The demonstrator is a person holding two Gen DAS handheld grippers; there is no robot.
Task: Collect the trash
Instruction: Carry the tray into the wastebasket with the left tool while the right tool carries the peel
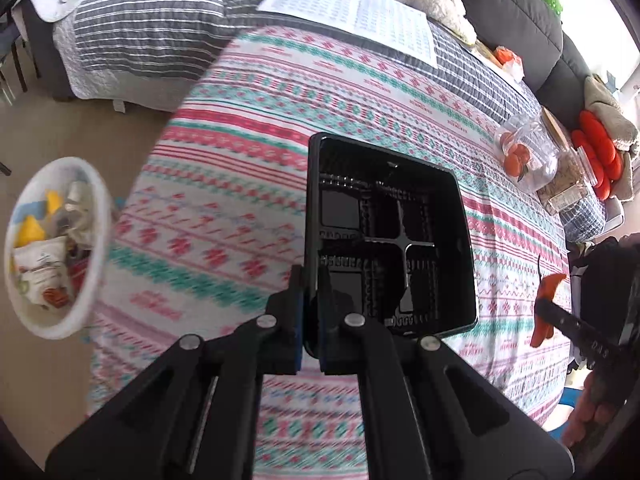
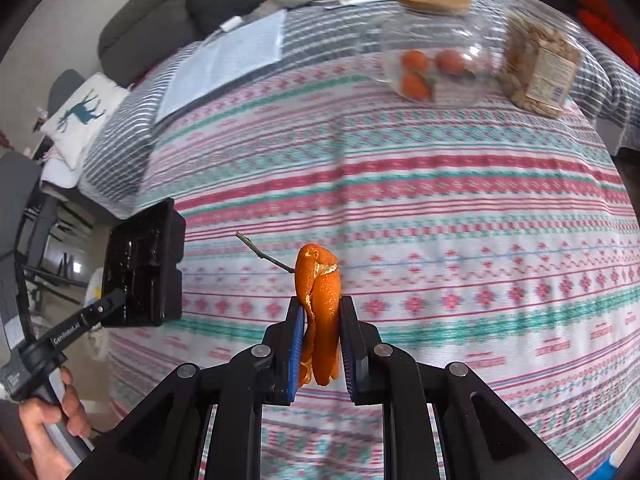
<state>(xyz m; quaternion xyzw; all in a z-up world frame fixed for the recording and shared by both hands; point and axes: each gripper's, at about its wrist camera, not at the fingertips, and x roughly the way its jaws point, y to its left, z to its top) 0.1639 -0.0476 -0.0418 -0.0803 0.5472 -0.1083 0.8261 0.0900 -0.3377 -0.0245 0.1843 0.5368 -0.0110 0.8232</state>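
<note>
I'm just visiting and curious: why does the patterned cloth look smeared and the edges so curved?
Left wrist view: tablecloth streaked by motion, black tray sharper, bin soft. Right wrist view: orange peel crisp, jar blurred. Both bulge, fisheye.

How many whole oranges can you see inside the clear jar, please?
3, all low in the clear jar at the patterned cloth's far side: one on the left, one on the right, one in front. More may be hidden behind.
</note>
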